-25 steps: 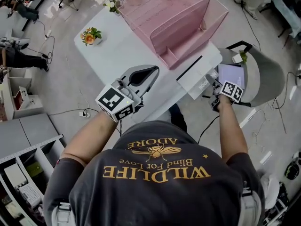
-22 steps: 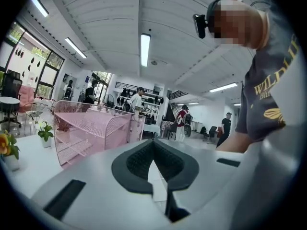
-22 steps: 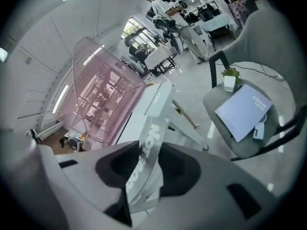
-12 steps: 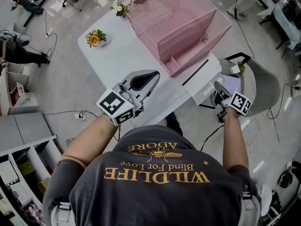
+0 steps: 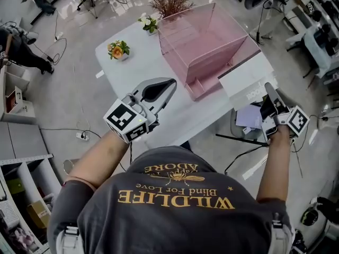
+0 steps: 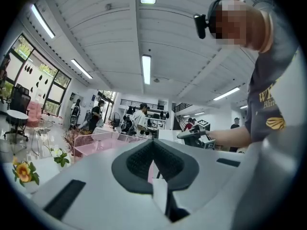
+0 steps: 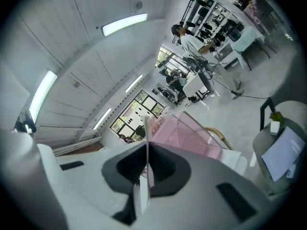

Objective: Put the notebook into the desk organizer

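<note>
The pink desk organizer (image 5: 204, 41) stands at the far right of the white table (image 5: 132, 73). The white notebook (image 5: 246, 78) lies just in front of it, sticking out over the table's right edge. My right gripper (image 5: 270, 91) reaches up to the notebook's outer end and is shut on it. In the right gripper view the notebook (image 7: 147, 131) shows as a thin sheet seen edge-on, rising from between the pads of that gripper (image 7: 146, 162), with the organizer (image 7: 187, 133) behind. My left gripper (image 5: 168, 83) hovers shut and empty over the table's near edge.
A grey round seat (image 5: 235, 128) with a lavender sheet (image 5: 249, 115) stands below the right gripper. An orange flower pot (image 5: 118, 50), a white flower pot (image 5: 148, 21) and a dried plant (image 5: 170, 1) sit at the table's far side. People stand in the background.
The right gripper has moved from above the grey seat to the notebook's outer end. My head view has shifted. The left gripper has hardly moved.
</note>
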`<state>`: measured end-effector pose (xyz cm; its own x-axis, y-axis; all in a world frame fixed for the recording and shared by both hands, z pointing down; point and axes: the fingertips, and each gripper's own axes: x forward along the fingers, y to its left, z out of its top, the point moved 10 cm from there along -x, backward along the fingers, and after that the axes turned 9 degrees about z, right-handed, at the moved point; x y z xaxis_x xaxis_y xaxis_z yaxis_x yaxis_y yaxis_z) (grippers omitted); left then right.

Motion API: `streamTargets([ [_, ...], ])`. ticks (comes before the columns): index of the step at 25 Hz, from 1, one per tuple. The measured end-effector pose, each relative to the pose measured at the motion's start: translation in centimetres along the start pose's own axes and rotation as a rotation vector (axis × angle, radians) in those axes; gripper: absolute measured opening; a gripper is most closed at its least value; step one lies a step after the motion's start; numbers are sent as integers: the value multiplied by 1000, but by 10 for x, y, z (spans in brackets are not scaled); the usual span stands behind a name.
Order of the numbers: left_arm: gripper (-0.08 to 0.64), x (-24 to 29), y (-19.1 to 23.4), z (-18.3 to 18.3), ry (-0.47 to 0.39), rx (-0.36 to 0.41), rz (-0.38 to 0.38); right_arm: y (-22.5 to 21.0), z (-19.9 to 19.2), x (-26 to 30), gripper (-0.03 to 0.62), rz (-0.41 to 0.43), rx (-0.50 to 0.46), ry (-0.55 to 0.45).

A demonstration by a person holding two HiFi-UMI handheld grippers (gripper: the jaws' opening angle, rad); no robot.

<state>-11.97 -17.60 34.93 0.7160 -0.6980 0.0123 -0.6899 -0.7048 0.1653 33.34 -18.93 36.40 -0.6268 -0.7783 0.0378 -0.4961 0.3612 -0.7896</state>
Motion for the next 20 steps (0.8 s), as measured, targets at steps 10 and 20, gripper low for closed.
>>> streamTargets([
  [10,2,-20,12,33,-77,38,53,54,58,97,8,121,-87,12],
  [20,2,-31,21,40,-92,80,109,58,77,221,8,106,-64,52],
])
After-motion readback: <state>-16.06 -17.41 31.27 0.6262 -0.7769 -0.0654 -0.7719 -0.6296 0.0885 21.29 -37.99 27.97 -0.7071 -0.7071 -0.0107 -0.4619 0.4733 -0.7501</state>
